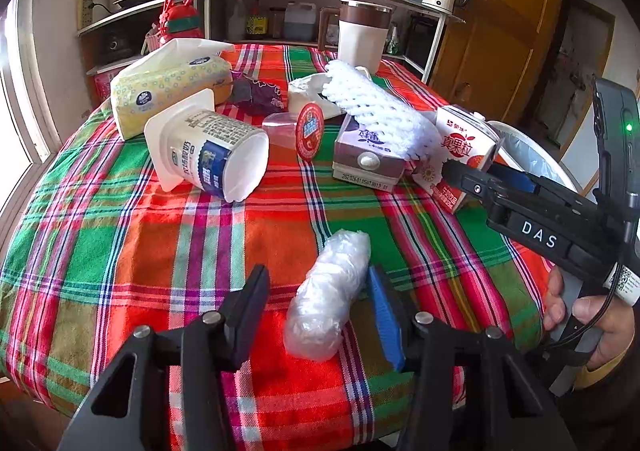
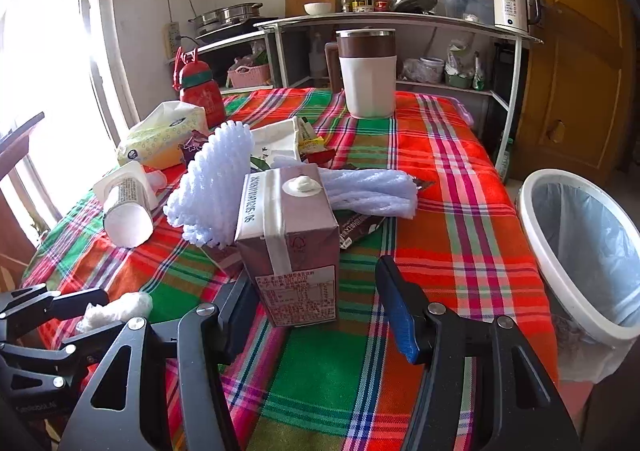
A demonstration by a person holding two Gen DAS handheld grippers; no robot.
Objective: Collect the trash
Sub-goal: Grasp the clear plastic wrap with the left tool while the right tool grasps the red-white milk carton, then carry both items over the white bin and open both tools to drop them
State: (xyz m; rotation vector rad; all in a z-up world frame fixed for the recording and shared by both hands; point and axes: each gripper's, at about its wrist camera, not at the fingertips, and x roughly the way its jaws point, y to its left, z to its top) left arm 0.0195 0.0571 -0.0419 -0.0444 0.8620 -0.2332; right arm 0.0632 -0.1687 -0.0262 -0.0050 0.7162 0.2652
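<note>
"DAS" on the right gripper (image 1: 476, 175); "55" on the kettle (image 2: 513, 7).

Crumpled clear plastic wad (image 1: 328, 295) and upright red-white carton (image 1: 466, 155) on tablecloth

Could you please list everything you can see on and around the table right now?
Plastic-wrap wad: one, clear white, between the left hand-held gripper's fingers.
Milk carton: one, brownish, upright between the right hand-held gripper's fingers.
Red carton: one, near the right table edge.
Yogurt cup: one, white and blue, on its side.
Foam nets: two, white, by the carton.
Tissue pack: one, yellow, at the left.
Mug: one, white and brown, far end.
Bin: one, white, right of table.
Left hand-held gripper: black.
Right hand-held gripper: black.
</note>
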